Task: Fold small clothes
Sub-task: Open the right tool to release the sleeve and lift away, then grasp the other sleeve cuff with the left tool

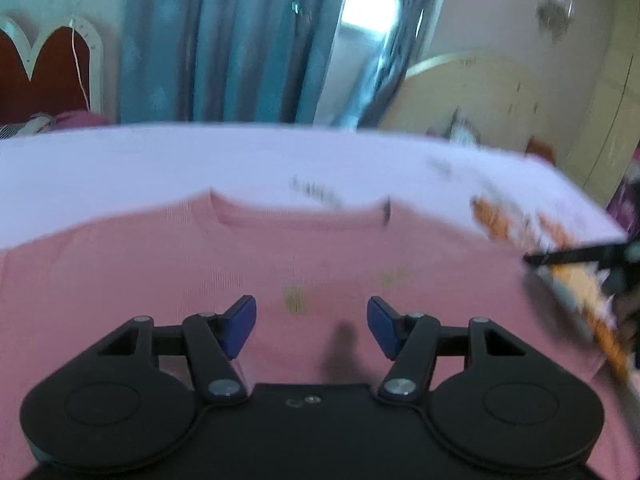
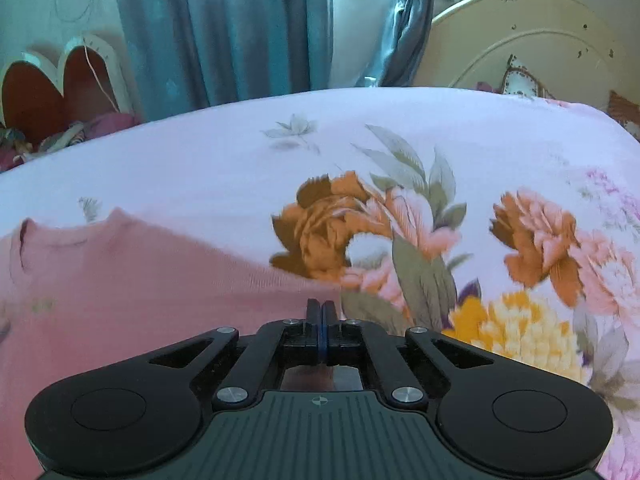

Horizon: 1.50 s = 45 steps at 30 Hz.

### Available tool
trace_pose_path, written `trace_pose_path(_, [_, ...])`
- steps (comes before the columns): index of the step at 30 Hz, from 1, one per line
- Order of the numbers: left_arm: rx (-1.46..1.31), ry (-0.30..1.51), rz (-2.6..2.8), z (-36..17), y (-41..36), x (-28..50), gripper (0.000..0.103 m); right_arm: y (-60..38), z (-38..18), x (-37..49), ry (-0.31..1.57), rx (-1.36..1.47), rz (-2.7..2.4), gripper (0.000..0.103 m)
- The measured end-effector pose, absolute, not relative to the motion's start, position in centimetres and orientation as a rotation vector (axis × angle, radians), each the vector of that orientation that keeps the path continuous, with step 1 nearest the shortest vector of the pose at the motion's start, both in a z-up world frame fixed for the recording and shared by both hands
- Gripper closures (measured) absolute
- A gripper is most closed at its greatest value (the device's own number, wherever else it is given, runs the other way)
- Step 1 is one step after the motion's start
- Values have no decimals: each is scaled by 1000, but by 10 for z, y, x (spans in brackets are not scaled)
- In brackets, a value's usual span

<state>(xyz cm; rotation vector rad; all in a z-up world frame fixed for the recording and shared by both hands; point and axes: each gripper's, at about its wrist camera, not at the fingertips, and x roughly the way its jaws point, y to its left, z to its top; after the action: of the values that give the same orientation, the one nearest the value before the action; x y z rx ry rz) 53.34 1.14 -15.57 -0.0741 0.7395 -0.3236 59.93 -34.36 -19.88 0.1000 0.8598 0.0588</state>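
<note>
We find pink top (image 1: 240, 264) flat on floral bedsheet (image 2: 400, 140). Left gripper (image 1: 311, 322) gapes empty above chest. Right gripper (image 2: 319, 312) pinched tight at top's right edge; cloth between pads unconfirmed. Risk: empty pinch, or sheet caught too, spoiling fold.

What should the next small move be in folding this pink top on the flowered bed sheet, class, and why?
Probably close the left gripper on the fabric below it. The pink top lies spread flat on the flowered sheet, neckline away from the cameras. The right gripper is shut at the top's right edge, seemingly pinching it, though that is unclear, while the left gripper hangs open above the chest, holding nothing.
</note>
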Motion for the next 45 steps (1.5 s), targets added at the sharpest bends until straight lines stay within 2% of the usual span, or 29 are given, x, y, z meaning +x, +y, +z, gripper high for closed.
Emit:
trace_pose_path(4, [-63,729,-337,-160,19,510,42,-344,-197,557,898,96,79,103])
trace_pose_path(6, [-39,729,-332,-158,23,494,35,-343,-199,526,898,64,76,103])
trace_pose_path(12, [-32,690,-336,-149,32,448,37,-342,-183,458,797,91,41,103])
trace_pose_path(14, [-51,706,-341,-153,33,448,33,-335,-182,450,766,106,74,103])
trace_pose_path(16, [-33,740,-329,-162,32,453,33,-327,-196,455,853,95,72,103])
trace_pose_path(18, [-35,741,-322,-157,34,451,33,-325,-190,452,859,115,56,103])
trace_pose_path(21, [-27,710,-285,-150,49,438,22,-323,-171,439,789,167,54,103])
trace_pose_path(23, [-43,709,-236,-149,71,428,21,-320,-168,433,779,179,37,103])
trace_pose_path(24, [-64,708,-205,-148,86,423,21,-318,-168,431,775,182,11,92])
trace_pose_path(25, [-91,705,-157,-147,106,418,21,-315,-167,427,767,178,-22,51])
trace_pose_path(26, [-112,702,-110,-146,125,413,21,-311,-165,423,745,173,-49,31])
trace_pose_path(27, [-140,697,-46,-146,150,407,22,-307,-163,419,716,171,-48,23])
trace_pose_path(29, [-166,696,67,-145,193,397,22,-299,-161,418,716,186,-31,23])
trace_pose_path(30, [-170,700,132,-146,214,392,23,-294,-161,418,715,194,-23,28])
trace_pose_path(31, [-188,699,197,-146,240,386,24,-290,-160,419,718,197,-17,38])
trace_pose_path(33, [-251,677,301,-146,290,374,26,-280,-160,421,723,227,-9,44])
trace_pose_path(38, [-561,608,468,-152,404,356,36,-250,-159,429,751,237,12,44])
trace_pose_path(45, [-905,439,504,-165,490,361,36,-213,-141,432,734,201,17,44])
